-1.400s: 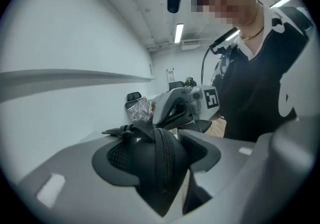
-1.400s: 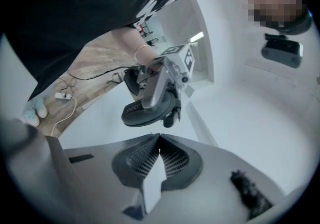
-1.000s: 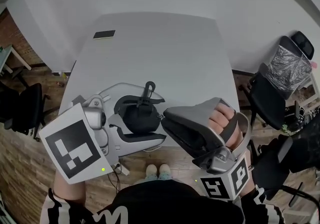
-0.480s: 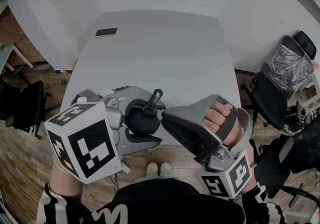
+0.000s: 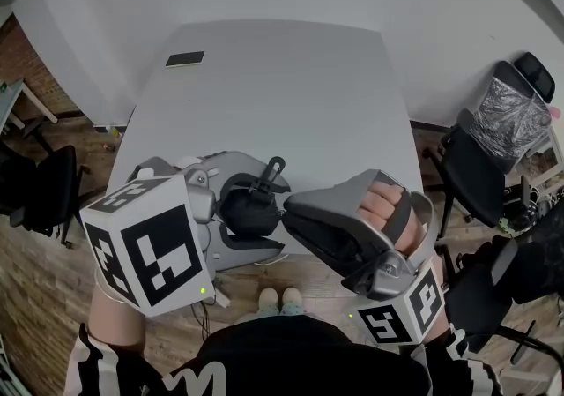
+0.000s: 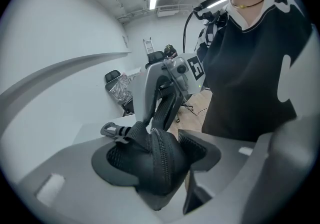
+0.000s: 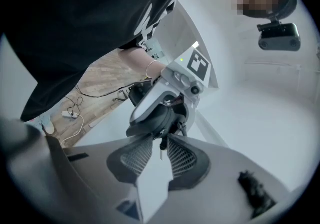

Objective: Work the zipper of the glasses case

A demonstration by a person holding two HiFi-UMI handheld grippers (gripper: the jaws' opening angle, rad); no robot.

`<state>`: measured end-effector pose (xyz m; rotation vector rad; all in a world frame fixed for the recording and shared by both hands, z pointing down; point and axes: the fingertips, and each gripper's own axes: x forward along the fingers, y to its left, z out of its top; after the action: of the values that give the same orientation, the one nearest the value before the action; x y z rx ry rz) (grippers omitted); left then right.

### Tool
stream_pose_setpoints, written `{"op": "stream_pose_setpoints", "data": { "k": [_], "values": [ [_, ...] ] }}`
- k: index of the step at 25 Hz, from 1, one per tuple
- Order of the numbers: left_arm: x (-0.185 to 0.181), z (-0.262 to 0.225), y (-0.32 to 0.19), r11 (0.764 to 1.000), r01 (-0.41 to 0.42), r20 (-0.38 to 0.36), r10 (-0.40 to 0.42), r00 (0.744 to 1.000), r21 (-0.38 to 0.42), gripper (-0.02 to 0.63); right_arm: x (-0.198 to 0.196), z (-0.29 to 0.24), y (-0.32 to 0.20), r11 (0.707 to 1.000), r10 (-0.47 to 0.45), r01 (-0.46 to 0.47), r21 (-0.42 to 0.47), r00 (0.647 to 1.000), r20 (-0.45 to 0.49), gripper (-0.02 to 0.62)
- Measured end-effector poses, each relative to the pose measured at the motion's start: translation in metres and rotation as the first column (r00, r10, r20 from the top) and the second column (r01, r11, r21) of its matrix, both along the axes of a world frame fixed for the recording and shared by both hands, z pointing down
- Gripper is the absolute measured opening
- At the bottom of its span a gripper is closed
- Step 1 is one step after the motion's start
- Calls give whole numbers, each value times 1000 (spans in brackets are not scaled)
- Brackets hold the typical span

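glasses case (image 6: 159,168) in L tool (image 6: 156,158), zip seam up, lengthwise along jaws

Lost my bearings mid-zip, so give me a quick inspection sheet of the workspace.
Surface: white table.
Job's things: black glasses case at the table's near edge, between both grippers.
Clutter: dark phone near the far left corner.
Grippers: left gripper shut on the case; right gripper appears pinched on the zipper pull.
Cables: white cable on the floor.
Surroundings: wood floor, black office chair, plastic-wrapped chair.
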<state>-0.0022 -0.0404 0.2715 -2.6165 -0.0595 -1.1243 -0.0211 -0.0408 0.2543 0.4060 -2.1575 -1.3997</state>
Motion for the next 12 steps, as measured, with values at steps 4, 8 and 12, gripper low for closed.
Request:
{"op": "stream_pose_setpoints", "data": {
  "k": [4, 8, 12],
  "values": [
    [-4, 8, 0, 1000, -17, 28, 18, 999, -10, 264, 2, -9, -2, 1000, -3, 5, -24, 998, 62, 94],
    [-2, 6, 0, 1000, -19, 13, 20, 1000, -14, 264, -1, -7, 3, 1000, -24, 24, 2, 999, 35, 94],
    [-3, 5, -1, 1000, -26, 29, 26, 999, 3, 264, -2, -6, 2, 999, -22, 22, 37, 1000, 13, 80]
  ]
}}
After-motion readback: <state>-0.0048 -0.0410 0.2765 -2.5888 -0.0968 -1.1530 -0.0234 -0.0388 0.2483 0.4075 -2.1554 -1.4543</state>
